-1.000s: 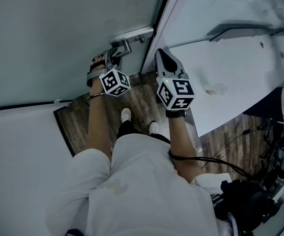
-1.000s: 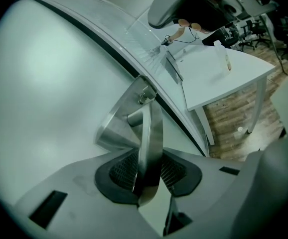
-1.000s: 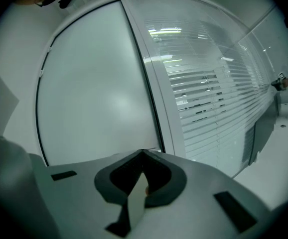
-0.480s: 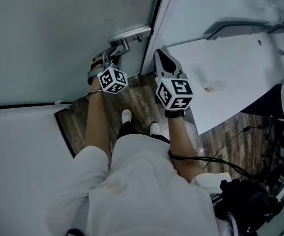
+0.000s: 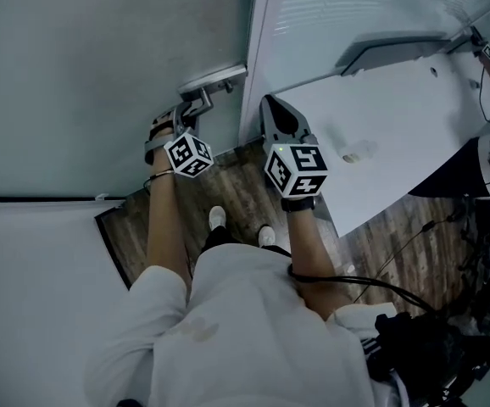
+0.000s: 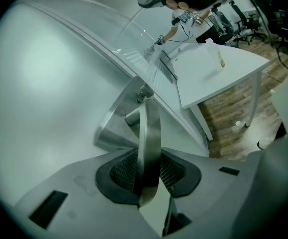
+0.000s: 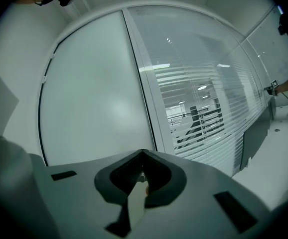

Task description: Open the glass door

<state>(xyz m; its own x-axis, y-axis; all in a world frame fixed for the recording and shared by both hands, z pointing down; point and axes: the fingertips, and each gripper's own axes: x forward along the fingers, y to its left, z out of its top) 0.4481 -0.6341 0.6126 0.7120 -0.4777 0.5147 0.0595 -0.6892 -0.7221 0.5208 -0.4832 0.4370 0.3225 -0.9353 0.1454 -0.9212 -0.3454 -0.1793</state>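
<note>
left pads (image 6: pixel 121 172): clamped on either side of the flat metal handle (image 6: pixel 149 133). The jaws have just been closing, and the lever is squeezed between them.
left gripper (image 6: pixel 149 169): it's on the free end of the lever, pointing at the door and angled somewhat down.
handle axis: from the pads the lever runs straight ahead, pretty much in line with the gripper, to its pivot on the mount plate. In the head view the handle (image 5: pixel 203 91) sits right at the door's frame-side edge.
handle tilt: not sure from these angles whether the lever is already pushed down.
glass door (image 5: pixel 101 75): frosted pane just beyond the left gripper (image 5: pixel 181 119), looks shut against the frame (image 5: pixel 253 49).
right gripper (image 7: pixel 143 176): jaws together with nothing in them. In the head view the right gripper (image 5: pixel 279 119) is up by the frame, just beside the handle but not touching it.
nearer hand: the left one, no contest. I'd guess the next move is to swing the lever about its pivot, then push or pull the pane.
</note>
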